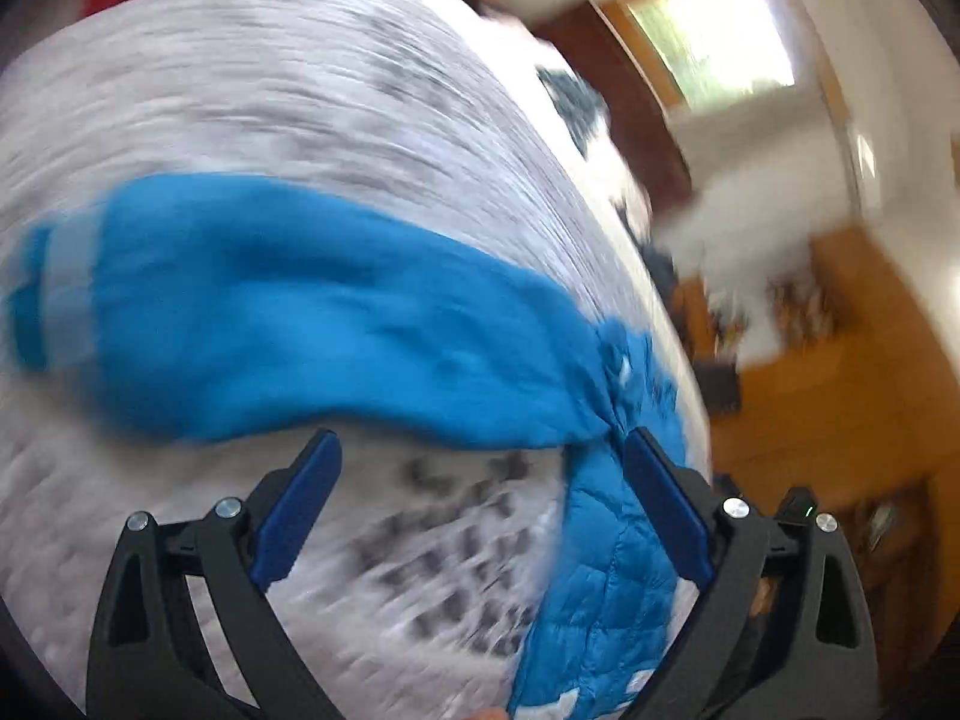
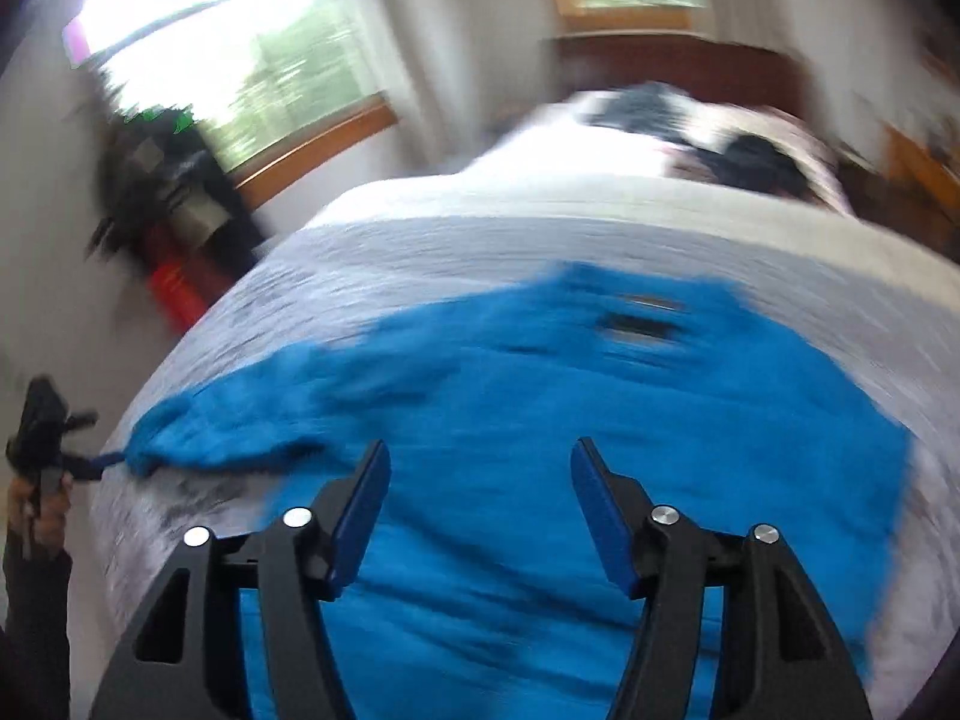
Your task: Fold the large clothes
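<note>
Blue pads of my left tool [image 1: 483, 450] stand wide apart, clamping nothing.
Quilted blue jacket [image 1: 336, 324] lies on the bed [image 1: 270, 90], one fold beside the right pad.
From the right wrist, my right tool [image 2: 480, 456] gapes empty above the jacket; the left tool's state there I cannot tell.

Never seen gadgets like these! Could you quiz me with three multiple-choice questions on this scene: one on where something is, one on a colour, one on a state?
1. Where does the jacket lie?
A. On the bed
B. On a chair
C. On the floor

2. What colour is the jacket?
A. Red
B. Blue
C. Green

3. How does the right tool stand?
A. Shut on a pillow
B. Shut on the jacket
C. Open

Answers: 1 A, it spreads over the grey-white bedspread; 2 B, bright blue in both views; 3 C, its fingers stand apart with nothing between.
</note>
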`<state>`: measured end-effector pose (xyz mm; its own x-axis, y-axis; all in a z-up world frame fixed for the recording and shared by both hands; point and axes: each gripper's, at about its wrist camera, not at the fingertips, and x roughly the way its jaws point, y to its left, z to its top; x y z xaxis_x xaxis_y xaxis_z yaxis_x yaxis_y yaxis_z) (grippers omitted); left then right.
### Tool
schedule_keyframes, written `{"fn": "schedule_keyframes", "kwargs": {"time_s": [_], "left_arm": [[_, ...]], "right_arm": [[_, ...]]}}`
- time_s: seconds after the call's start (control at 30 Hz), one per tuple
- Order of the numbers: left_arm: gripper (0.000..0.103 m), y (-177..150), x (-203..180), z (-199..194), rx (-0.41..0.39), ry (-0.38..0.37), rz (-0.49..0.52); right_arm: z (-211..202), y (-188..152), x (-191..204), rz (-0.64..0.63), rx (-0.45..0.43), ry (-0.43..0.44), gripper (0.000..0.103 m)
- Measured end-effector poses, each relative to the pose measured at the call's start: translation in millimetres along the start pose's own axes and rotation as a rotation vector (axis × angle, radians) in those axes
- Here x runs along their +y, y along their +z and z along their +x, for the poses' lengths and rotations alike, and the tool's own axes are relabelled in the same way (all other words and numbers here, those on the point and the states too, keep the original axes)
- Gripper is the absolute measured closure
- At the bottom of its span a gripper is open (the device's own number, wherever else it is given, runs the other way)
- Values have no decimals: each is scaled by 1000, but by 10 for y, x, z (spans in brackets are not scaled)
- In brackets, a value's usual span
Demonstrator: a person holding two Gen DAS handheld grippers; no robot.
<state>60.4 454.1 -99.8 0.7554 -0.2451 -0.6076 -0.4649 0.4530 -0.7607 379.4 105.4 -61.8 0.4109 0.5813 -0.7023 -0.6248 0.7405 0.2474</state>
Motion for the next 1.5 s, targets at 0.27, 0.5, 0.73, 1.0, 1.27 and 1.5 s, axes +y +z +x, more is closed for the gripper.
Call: {"fn": "schedule_keyframes", "kwargs": {"time_s": [0.27,0.5,0.73,1.0,1.27,1.5], "left_arm": [[8,179,748,-128,-66,95,-160],[25,459,955,48,-137,144,-193],[82,551,781,-2,-202,161,-156],[86,513,-747,-193,-295,10,103],[90,25,-2422,544,-207,-61,409],[92,-635,-3003,1735,-9,-73,526]], "right_arm": [[866,60,1496,-218,93,165,35],[1066,-179,1547,-207,138,194,35],[987,-226,1190,-119,130,185,35],[773,-235,723,59,113,243,35],[238,-291,-149,307,44,289,34],[-38,-507,-899,465,25,304,33]]}}
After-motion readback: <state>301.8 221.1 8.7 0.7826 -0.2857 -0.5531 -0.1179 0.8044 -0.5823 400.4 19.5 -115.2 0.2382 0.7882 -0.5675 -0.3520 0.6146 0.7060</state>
